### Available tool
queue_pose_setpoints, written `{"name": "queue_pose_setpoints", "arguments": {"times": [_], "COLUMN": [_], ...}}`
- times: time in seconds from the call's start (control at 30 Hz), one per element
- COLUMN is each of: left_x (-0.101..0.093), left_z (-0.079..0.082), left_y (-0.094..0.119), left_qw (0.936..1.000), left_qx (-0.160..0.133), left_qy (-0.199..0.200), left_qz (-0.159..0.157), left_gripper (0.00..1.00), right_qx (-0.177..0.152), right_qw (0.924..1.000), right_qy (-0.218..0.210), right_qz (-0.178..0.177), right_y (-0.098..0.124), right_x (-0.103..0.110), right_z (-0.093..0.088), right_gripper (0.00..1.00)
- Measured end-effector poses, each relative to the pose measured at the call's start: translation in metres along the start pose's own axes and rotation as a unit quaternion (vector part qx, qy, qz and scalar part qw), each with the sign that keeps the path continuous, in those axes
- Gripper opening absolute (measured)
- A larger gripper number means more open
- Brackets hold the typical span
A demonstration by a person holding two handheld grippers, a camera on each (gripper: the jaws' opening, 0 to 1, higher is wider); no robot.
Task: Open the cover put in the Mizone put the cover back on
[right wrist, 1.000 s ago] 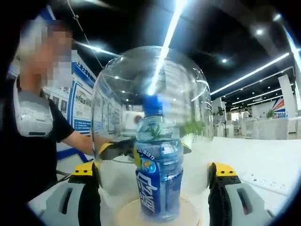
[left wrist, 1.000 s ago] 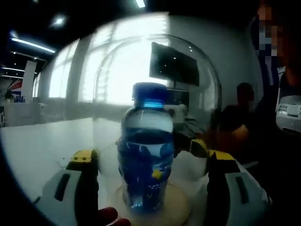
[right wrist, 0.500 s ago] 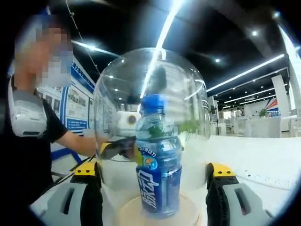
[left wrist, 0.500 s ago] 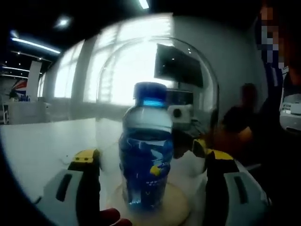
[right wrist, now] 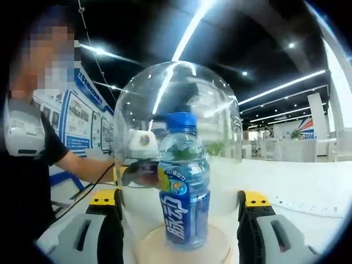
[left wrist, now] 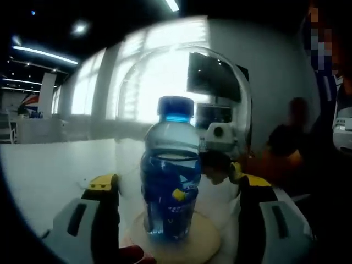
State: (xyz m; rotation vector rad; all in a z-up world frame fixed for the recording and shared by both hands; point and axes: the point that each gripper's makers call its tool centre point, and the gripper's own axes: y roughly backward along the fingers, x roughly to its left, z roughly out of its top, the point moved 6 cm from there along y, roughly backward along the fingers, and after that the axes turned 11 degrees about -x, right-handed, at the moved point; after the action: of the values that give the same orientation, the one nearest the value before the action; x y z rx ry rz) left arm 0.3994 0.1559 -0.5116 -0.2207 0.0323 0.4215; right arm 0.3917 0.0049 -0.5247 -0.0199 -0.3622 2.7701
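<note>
1. Jaws of the left gripper [left wrist: 175, 192] are seen spread wide, one on either side of the clear glass cover [left wrist: 220, 82]; whether they press against the glass cannot be told.
2. Jaws of the right gripper [right wrist: 180, 204] are likewise held apart, flanking the cover [right wrist: 181, 93] from the opposite side, with contact on the glass not discernible.
3. Each jaw is tipped with a yellow pad over a grey-white body.
4. The Mizone [left wrist: 169, 176] bottle is pictured standing upright under the dome, its blue cap at the top and its blue label facing the right gripper view [right wrist: 183, 190].
5. The bottle is carried on a round, pale wooden base [left wrist: 192, 247], which is set on the white surface [left wrist: 49, 165]; the base is seen in the right gripper view as well [right wrist: 154, 248], on the same surface [right wrist: 291, 181].
6. The dome is shown lowered around the bottle, its lower edge close to the base; whether it is fully seated cannot be told.
7. Through the glass, the opposite gripper is glimpsed in each view, blurred by the curve of the dome.
8. A person in a dark short-sleeved top [right wrist: 27, 181] is pictured at the left of the right gripper view, one arm extended towards the dome.
9. A dark wall screen [left wrist: 212, 77] and bright windows [left wrist: 88, 88] are seen behind the cover in the left gripper view.
10. Strip lights [right wrist: 190, 33] are shown running across the dark ceiling in the right gripper view.
</note>
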Motion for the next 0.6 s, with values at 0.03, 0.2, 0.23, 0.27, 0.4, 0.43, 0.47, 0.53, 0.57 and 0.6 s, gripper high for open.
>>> {"name": "queue_pose_setpoints", "arguments": {"times": [0.03, 0.2, 0.23, 0.27, 0.4, 0.43, 0.47, 0.53, 0.57, 0.6], "left_x": [0.0, -0.003, -0.003, -0.005, -0.007, -0.007, -0.008, -0.009, -0.009, -0.01], "left_z": [0.0, 0.0, 0.0, 0.0, -0.001, -0.001, -0.001, -0.002, -0.002, -0.002], "left_y": [0.0, 0.003, 0.004, 0.005, 0.008, 0.009, 0.009, 0.011, 0.011, 0.012], "left_qw": [1.0, 0.9999, 0.9998, 0.9997, 0.9992, 0.9991, 0.999, 0.9987, 0.9985, 0.9982], "left_qx": [0.0, 0.002, 0.001, 0.0, -0.001, -0.003, -0.004, -0.007, -0.009, -0.011], "left_qy": [0.0, -0.002, -0.002, -0.003, -0.001, -0.002, -0.003, -0.003, -0.002, -0.001], "left_qz": [0.001, 0.014, 0.018, 0.022, 0.039, 0.043, 0.045, 0.051, 0.055, 0.058], "left_gripper": [0.73, 0.72, 0.72, 0.71, 0.7, 0.7, 0.7, 0.69, 0.69, 0.68], "right_qx": [0.0, 0.004, 0.005, 0.004, 0.0, -0.001, -0.001, 0.0, 0.001, 0.001], "right_qw": [1.0, 0.9997, 0.9996, 0.9994, 0.9985, 0.998, 0.9974, 0.9965, 0.9962, 0.9959], "right_qy": [0.001, 0.009, 0.01, 0.012, 0.018, 0.023, 0.028, 0.035, 0.036, 0.035], "right_qz": [-0.003, -0.024, -0.028, -0.031, -0.052, -0.06, -0.066, -0.075, -0.079, -0.084], "right_y": [0.0, 0.004, 0.005, 0.006, 0.009, 0.011, 0.012, 0.016, 0.018, 0.019], "right_x": [0.001, 0.004, 0.004, 0.004, 0.006, 0.008, 0.009, 0.012, 0.013, 0.013], "right_z": [0.0, 0.002, 0.002, 0.002, 0.003, 0.003, 0.004, 0.004, 0.004, 0.003], "right_gripper": [0.77, 0.75, 0.74, 0.74, 0.72, 0.71, 0.7, 0.68, 0.67, 0.65]}}
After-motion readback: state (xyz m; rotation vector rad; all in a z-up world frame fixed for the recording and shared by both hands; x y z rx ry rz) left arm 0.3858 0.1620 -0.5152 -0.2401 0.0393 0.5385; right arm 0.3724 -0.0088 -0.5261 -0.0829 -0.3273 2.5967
